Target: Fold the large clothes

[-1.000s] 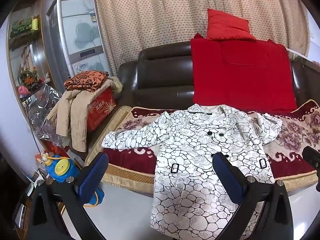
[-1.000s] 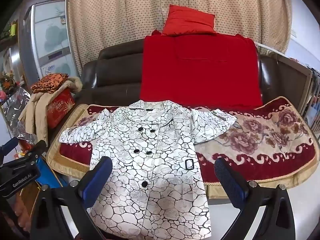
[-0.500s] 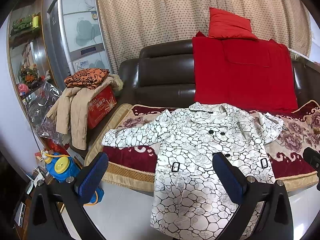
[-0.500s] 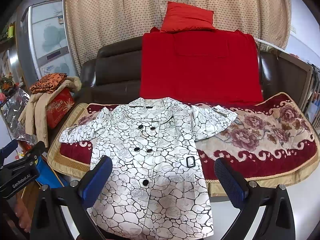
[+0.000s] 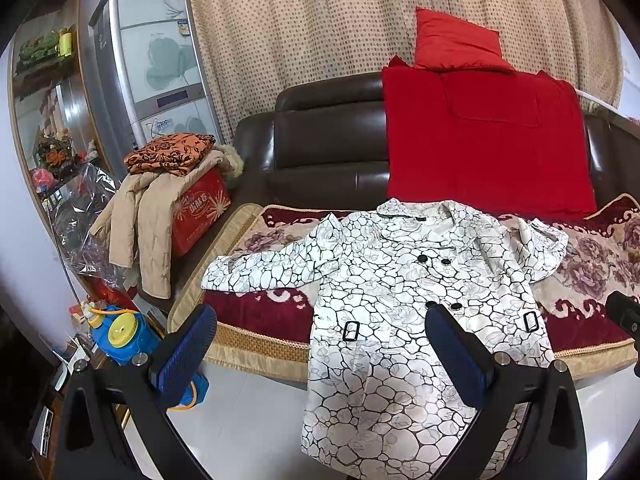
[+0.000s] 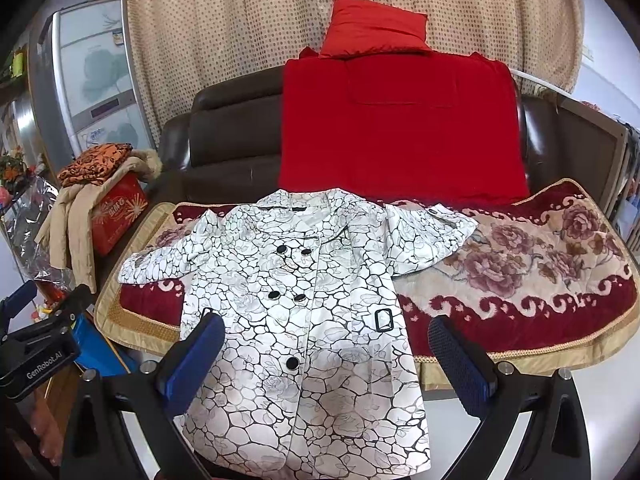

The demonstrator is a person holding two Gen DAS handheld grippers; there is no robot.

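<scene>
A white coat with a black cobble pattern and black buttons lies face up on the sofa seat, sleeves spread, its hem hanging over the front edge. My left gripper is open and empty, held in front of the coat's lower left side. My right gripper is open and empty, in front of the coat's lower half. Neither touches the coat.
A dark leather sofa carries a floral red seat cover, a red blanket and a red cushion. At the left stand a red box with clothes piled on it, a blue and yellow toy and a fridge.
Both views have shifted slightly, the coat sitting a little lower and closer. Both grippers stay open and empty.
</scene>
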